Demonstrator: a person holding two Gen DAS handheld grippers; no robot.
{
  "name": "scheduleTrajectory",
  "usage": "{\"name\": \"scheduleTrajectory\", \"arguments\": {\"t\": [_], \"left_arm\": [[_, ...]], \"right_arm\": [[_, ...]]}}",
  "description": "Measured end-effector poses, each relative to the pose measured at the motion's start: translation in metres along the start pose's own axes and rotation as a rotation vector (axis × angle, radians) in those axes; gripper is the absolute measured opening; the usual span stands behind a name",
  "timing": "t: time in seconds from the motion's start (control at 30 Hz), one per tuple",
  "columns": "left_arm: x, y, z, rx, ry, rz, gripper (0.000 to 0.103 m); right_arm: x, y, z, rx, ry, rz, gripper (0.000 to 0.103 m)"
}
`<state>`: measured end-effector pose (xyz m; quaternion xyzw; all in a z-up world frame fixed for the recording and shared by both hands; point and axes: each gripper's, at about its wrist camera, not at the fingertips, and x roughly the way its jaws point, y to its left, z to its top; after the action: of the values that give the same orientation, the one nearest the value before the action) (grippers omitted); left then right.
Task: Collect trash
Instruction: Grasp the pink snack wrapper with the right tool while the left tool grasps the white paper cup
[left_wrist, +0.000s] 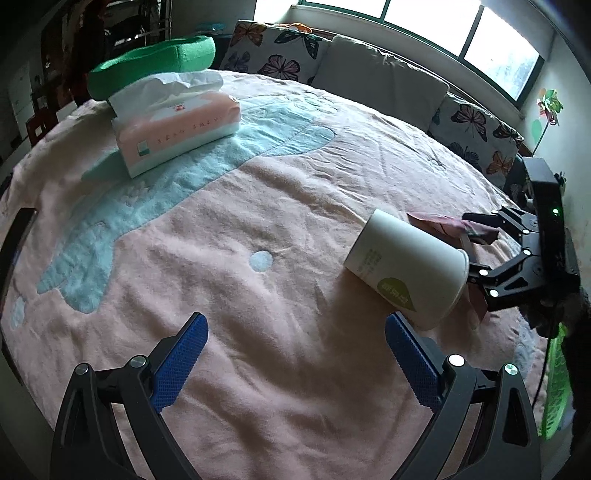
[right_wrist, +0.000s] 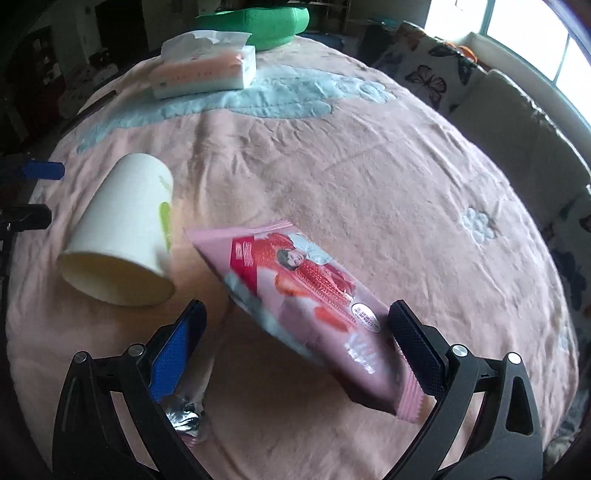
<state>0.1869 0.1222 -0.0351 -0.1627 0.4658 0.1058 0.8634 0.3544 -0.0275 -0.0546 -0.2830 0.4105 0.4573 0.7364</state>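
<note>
A white paper cup lies on its side on the pink blanket; it also shows in the right wrist view. A pink snack wrapper lies between the fingers of my right gripper, which is open around it; the wrapper looks blurred. It shows behind the cup in the left wrist view. A crumpled foil wrapper lies under the right gripper's left finger. My left gripper is open and empty, left of the cup. The right gripper shows beside the cup.
A pink tissue pack and a green cushion sit at the far side. Butterfly-print cushions line the window wall. A green item shows at the right edge.
</note>
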Motion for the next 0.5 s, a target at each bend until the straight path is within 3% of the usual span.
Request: {"name": "scheduleTrajectory", "arguments": {"t": [0.23,0.3,0.5], "left_arm": [[0.005,-0.009,0.008,-0.023,0.003,-0.050,0.094],[0.007,-0.013,0.010,-0.030,0.005,-0.064,0.094],[0.010,-0.023,0.020,-0.062,-0.004,-0.117,0.094]], "right_arm": [[0.003,-0.014,-0.007,0.084,-0.015,-0.041,0.086],[-0.001,-0.016,-0.009,0.110,-0.027,-0.054,0.069],[-0.019,-0.019,-0.021,0.211,-0.045,-0.101,0.047]]}}
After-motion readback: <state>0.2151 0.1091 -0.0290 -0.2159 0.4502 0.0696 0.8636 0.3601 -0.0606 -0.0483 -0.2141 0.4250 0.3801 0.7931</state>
